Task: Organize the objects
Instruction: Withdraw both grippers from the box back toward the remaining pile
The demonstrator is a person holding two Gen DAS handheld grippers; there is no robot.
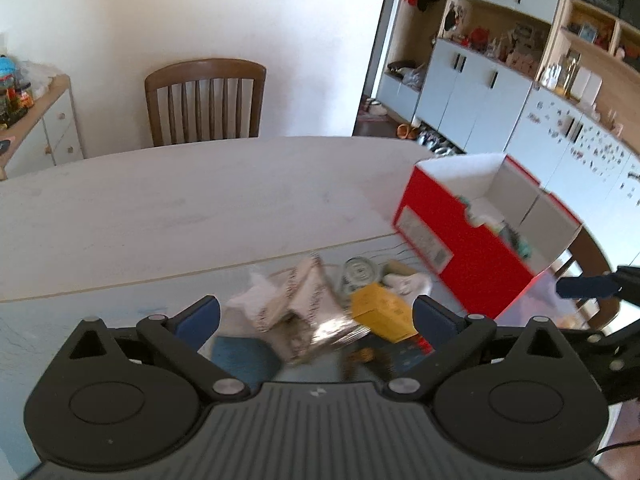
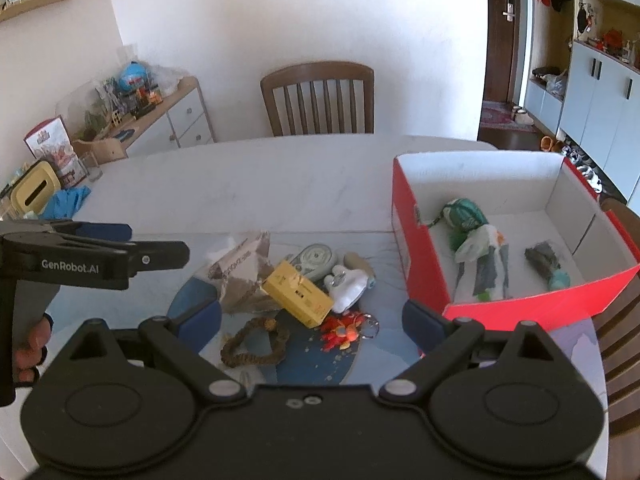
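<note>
While left view blurs, right shows red box (image 2: 424,268) contents.

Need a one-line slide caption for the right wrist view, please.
Open right tool above a clutter pile with a yellow box, beside a partly filled red box.

Matt plastic, cardboard, crumpled paper and pale stone-look table

The table (image 2: 280,184) is showing a smooth, pale, faintly veined top with a soft sheen. The red box (image 2: 520,308) is looking like glossy cardboard outside, matt white inside. The yellow carton (image 2: 298,294) is reading as smooth printed card, the crumpled bag (image 2: 240,276) as creased paper. The bead bracelet (image 2: 256,344) is looking rough and brown. The right tongs (image 2: 312,320) are showing matt black plastic with blue pads; the chair (image 2: 318,98) is gleaming as varnished wood.
</note>
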